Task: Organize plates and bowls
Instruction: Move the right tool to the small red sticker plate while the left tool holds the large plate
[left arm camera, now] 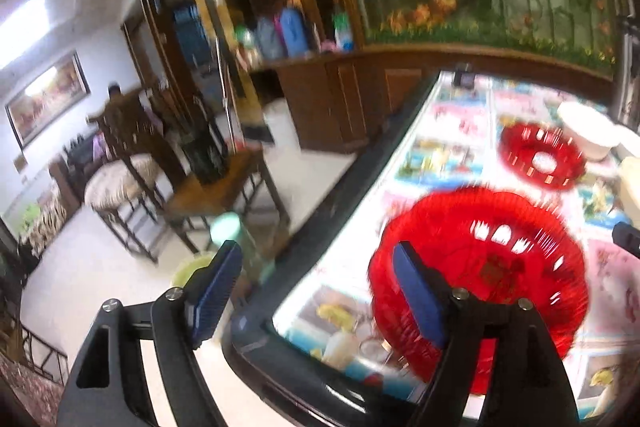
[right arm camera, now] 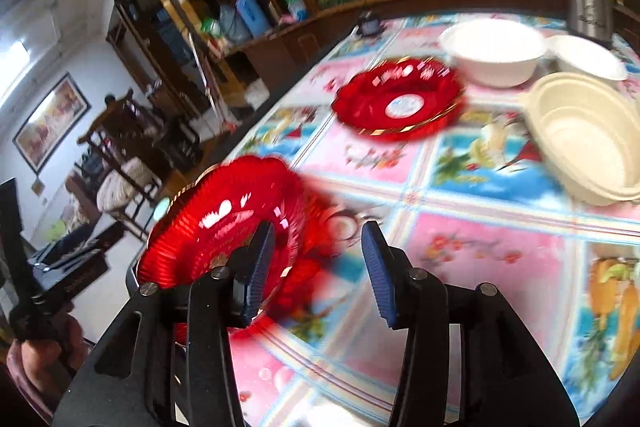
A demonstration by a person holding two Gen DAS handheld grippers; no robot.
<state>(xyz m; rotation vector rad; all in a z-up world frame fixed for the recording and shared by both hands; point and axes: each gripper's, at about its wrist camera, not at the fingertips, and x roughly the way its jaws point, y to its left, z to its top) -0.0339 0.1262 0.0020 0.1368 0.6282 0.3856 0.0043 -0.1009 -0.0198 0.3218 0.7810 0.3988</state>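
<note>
Two red plates on the table point(right arm camera: 460, 187) w/ the picture cloth: near red plate point(right arm camera: 224, 223) at the table's left edge, far red plate point(right arm camera: 400, 99) further in, well apart. Beyond the far one sit the bowls – white bowl point(right arm camera: 494, 51), a second white one point(right arm camera: 588, 57) just beside it, and a cream bowl point(right arm camera: 580, 135) nearer me on the right

Left hand-held gripper point(left arm camera: 316, 291) is spread wide, nothing in it; its right pad sits over the near plate's rim in the left wrist view, other pad hangs off the table over the floor. Right hand-held gripper point(right arm camera: 318, 271) also apart and empty; left pad overlaps the near plate, right pad over bare cloth. Both views blurred, so can't tell if any pad touches the rim

My read: early stage, nothing stacked yet, step in hand = going for the near plate. Next move needs one pad under the rim & one over, close on it, then carry it onto the far plate. Rim is fluted & glossy, so I'd expect slip if I pinch shallow
</note>
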